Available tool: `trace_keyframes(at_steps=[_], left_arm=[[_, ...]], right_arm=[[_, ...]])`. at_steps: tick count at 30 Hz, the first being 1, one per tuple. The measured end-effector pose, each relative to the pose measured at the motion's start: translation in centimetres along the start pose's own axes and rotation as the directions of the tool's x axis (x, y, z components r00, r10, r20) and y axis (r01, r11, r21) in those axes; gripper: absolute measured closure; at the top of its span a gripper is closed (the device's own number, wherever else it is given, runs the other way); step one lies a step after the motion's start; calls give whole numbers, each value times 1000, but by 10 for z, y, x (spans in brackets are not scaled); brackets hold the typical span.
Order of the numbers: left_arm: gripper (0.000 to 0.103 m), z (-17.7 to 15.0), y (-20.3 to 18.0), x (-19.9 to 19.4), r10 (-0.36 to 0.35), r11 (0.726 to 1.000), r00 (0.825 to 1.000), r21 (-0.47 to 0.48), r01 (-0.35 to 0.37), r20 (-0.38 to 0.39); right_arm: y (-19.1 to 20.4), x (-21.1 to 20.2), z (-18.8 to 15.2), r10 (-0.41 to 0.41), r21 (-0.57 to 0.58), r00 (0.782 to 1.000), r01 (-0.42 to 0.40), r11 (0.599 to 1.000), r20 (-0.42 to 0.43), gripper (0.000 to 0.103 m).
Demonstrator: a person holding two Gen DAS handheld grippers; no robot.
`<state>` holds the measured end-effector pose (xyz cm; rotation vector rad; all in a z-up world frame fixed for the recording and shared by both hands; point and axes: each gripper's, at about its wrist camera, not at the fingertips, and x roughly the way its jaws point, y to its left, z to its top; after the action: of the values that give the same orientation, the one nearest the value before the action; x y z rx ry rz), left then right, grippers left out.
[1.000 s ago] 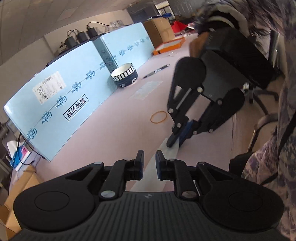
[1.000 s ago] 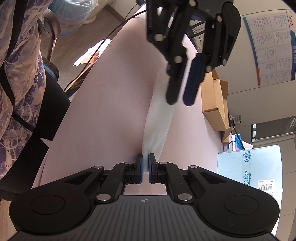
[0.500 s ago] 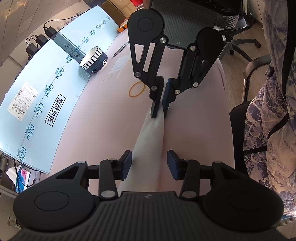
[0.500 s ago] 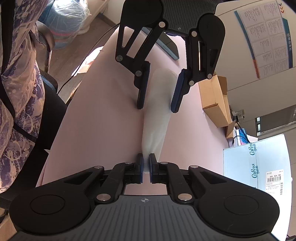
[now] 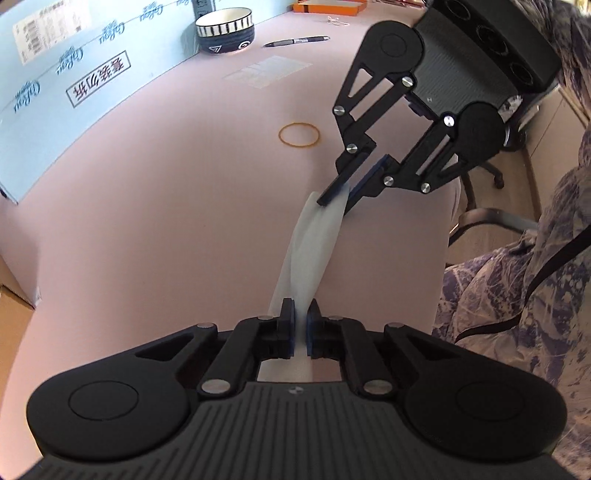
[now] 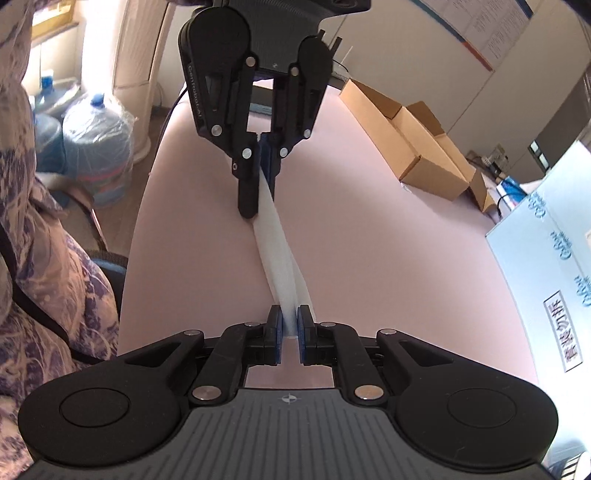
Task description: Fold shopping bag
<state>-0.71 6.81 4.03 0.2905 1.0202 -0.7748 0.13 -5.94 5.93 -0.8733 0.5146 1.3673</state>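
Both ends of the shopping bag are now pinched, and the strip hangs between the two grippers.

Half a second ago the left gripper (image 5: 301, 325) stood spread around the shopping bag (image 5: 314, 236); now its fingers are clenched on the near end, while the right gripper (image 6: 288, 326) grips the other, lifting the twisted strip off the pink counter (image 5: 166, 192), ready for the next fold. Only the left view shows the rubber band (image 5: 299, 134) and bowl (image 5: 225, 31); the right view shows cardboard boxes (image 6: 417, 147).

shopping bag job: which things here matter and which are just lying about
In use:
shopping bag, a twisted white strip
left gripper, shut on one end
right gripper, shut on the other

Lying about:
rubber band
bowl
pen
cardboard boxes
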Motion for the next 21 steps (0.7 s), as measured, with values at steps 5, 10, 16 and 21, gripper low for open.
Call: trace_keyframes(at_steps=[5,10,16,21], left_arm=[[95,-13,41,-1,-177,960,984,-219,175,8],[94,-30,55,-1,-253,911,966,-323,257,54],[95,-54,63,0,-320,794,940,-508,334,118],[96,-54,64,-4,-322,778,941,-536,327,106]], right_arm=[[-30,-1,-7,148,246,987,-158,956,60,95],[-59,3,-26,270,516,949,-315,796,163,95],[-84,13,-64,317,765,894,-437,472,316,96],[-69,-13,-53,238,743,924,-382,549,298,89]])
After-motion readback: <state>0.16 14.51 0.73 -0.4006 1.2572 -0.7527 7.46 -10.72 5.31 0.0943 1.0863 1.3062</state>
